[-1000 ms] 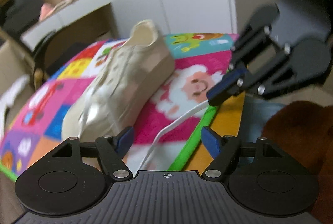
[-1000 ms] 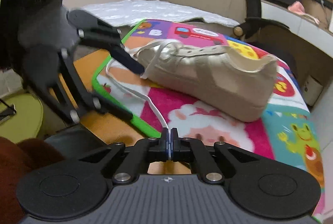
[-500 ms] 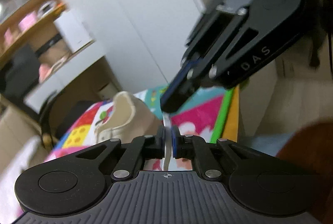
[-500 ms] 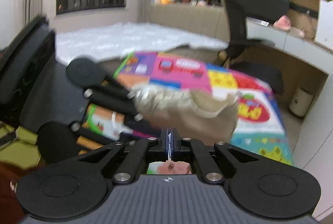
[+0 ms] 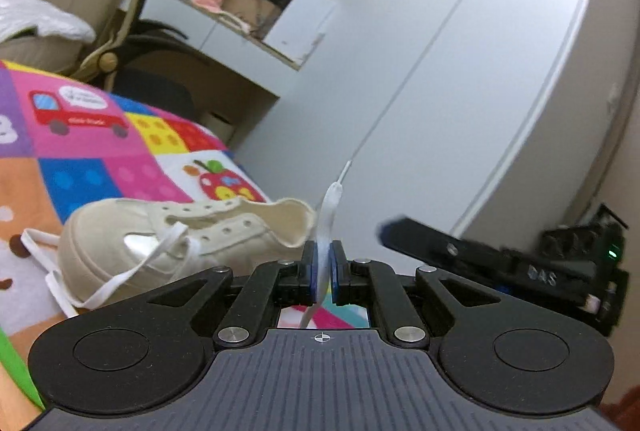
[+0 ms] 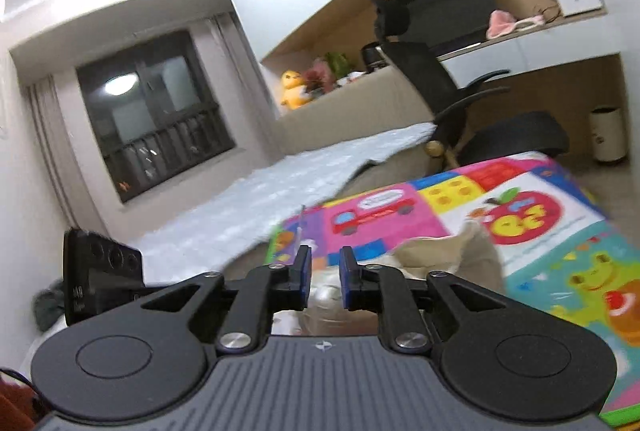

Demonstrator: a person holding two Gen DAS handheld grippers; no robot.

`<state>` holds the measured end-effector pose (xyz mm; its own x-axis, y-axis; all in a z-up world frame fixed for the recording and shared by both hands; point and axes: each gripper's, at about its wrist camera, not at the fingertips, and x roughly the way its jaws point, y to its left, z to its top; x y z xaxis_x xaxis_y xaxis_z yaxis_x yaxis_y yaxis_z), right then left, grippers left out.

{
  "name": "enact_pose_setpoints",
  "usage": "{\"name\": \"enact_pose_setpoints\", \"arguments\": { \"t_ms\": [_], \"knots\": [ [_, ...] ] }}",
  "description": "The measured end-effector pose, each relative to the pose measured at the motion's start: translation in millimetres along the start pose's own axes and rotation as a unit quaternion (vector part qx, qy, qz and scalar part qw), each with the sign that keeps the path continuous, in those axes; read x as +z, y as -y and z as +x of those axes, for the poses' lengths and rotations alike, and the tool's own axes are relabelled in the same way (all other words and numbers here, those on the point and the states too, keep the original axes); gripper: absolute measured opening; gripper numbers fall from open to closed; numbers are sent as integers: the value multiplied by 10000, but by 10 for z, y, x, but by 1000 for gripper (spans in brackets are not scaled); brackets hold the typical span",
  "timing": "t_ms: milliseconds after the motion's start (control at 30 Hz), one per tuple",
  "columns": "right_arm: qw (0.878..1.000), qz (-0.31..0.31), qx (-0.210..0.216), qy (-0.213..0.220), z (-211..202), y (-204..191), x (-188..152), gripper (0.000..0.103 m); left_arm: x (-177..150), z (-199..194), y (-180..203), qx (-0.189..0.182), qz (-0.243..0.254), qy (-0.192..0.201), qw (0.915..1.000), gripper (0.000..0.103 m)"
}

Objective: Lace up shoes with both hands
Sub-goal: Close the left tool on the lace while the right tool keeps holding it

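Left gripper (image 5: 324,267): we clamp it tight on the white lace (image 5: 327,215). We pinch the lace just under its stiff tip, so the tip pokes up free and can go into a hole.
Lace: one end stands up out of our left pads (image 5: 311,267). The rest runs down under the gripper. Another loose part lies over the toe and on the mat on the left.
Right gripper (image 6: 323,273): its jaws are opening. We see nothing between them. A thin white tip shows just past its left pad, but it does not touch. We think this hand lets go so that only the left hand carries the lace.
Right gripper, seen from the left hand (image 5: 480,255): it sits low on the right, near the lace end but apart from it.
Shoe (image 5: 180,243): it lies on the mat (image 5: 80,151), on the left and a bit farther off than our left gripper. Its toe points left and its heel is near the lace. Most of the holes look bare, so there is much lacing left to do.
Mat: it is soft and flat, so the shoe rests there while both hands work.
Next, we guess: bring the tip to a bare hole and push it in.
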<state>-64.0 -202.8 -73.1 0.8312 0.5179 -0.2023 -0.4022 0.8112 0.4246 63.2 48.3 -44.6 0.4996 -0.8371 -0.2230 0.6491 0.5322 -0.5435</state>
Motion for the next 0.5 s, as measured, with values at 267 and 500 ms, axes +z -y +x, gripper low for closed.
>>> {"name": "enact_pose_setpoints", "arguments": {
  "t_ms": [267,500],
  "knots": [
    [9998,-42,99,171,129,-148,-7,27,-38,-47,103,-338,-130,-28,9993,7],
    [9993,9,-113,366,82,-151,5,2,-52,-5,139,-483,-343,-39,9982,9]
  ]
}}
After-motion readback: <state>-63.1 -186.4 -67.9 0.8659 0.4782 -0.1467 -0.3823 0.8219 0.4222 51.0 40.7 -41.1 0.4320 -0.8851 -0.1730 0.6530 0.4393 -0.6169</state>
